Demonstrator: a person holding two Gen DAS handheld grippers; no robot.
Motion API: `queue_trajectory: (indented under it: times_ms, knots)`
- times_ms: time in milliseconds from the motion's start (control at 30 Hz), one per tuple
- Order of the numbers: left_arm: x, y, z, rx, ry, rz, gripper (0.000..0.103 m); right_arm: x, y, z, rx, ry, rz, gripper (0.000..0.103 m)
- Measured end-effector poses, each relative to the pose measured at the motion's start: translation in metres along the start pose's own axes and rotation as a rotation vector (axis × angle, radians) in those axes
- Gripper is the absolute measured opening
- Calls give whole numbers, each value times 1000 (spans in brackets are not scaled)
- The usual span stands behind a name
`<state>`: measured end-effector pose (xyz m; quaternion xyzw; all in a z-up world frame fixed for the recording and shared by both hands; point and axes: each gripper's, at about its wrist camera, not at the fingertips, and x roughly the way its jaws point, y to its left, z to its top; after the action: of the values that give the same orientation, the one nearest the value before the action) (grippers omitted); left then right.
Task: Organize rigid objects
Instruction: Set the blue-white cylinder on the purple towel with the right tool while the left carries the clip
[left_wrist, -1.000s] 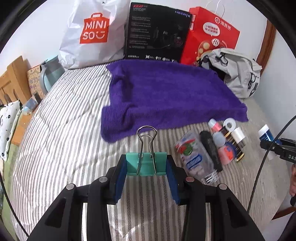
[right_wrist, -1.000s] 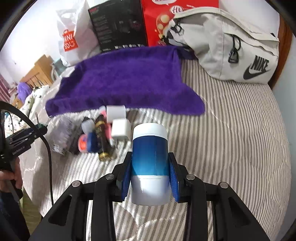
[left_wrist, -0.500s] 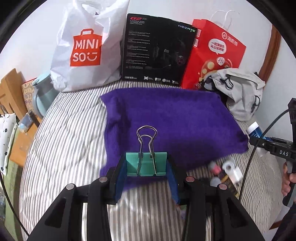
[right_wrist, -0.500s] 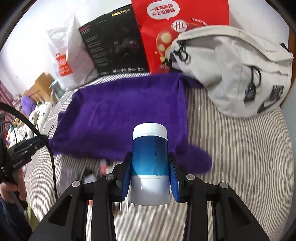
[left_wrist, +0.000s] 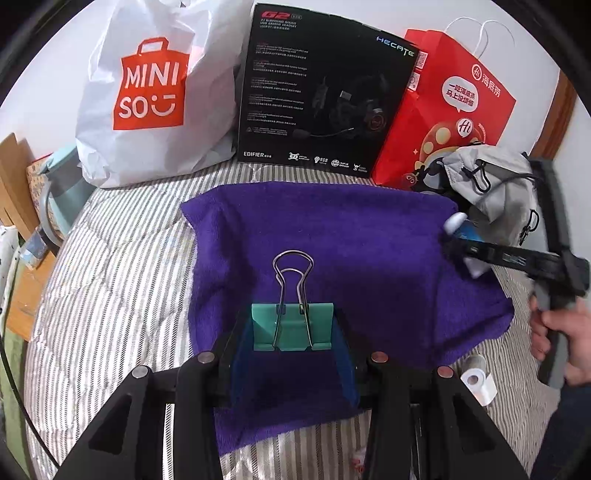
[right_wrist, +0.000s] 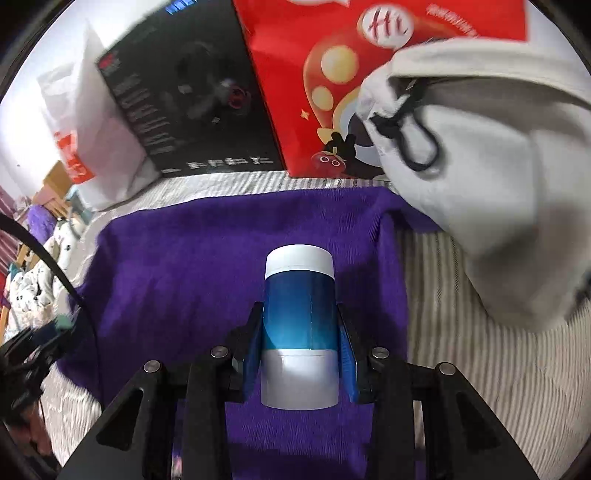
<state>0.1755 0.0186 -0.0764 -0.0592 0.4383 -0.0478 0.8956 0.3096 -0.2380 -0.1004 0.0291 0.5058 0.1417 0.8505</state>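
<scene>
A purple towel (left_wrist: 332, 240) lies spread on the striped bed. My left gripper (left_wrist: 291, 328) is shut on a teal binder clip (left_wrist: 291, 326), wire handles up, above the towel's near part. My right gripper (right_wrist: 299, 332) is shut on a blue bottle with a white cap (right_wrist: 300, 310), held over the purple towel (right_wrist: 207, 266). In the left wrist view that right gripper (left_wrist: 461, 240) with the bottle (left_wrist: 458, 223) hangs over the towel's right edge, a hand (left_wrist: 565, 339) on its handle. A small white roll (left_wrist: 476, 380) lies off the towel's near right corner.
Along the wall stand a white Miniso bag (left_wrist: 155, 96), a black headset box (left_wrist: 321, 88) and a red paper bag (left_wrist: 443, 110). A grey drawstring backpack (right_wrist: 491, 177) sits at the towel's far right corner. A wooden stand and a pale blue jug (left_wrist: 62, 184) are at the left.
Both grippers have moved forward from the pile of small items to above the towel, each still holding its object. The pile has dropped out of view behind them.
</scene>
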Motion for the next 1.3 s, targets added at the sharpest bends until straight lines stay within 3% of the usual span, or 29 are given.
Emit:
queue_trajectory:
  times_ms: [300,533,700,933,1300]
  knots:
    - [15,7,6,-5,21,2,39,35,5,16,-25,48,-87,37]
    - [32,9,17,-10,29,-7,39,37,17,10,-103,63,-99,49]
    - [50,6,30,-7,39,-11,39,17,13,-5,-108,65,-67,49]
    - [77,0,50,-5,56,6,39,-18,21,-29,-136,36,-86,49]
    - [100,-16,62,71,97,114,39,-66,23,-65,-142,5,-106,49]
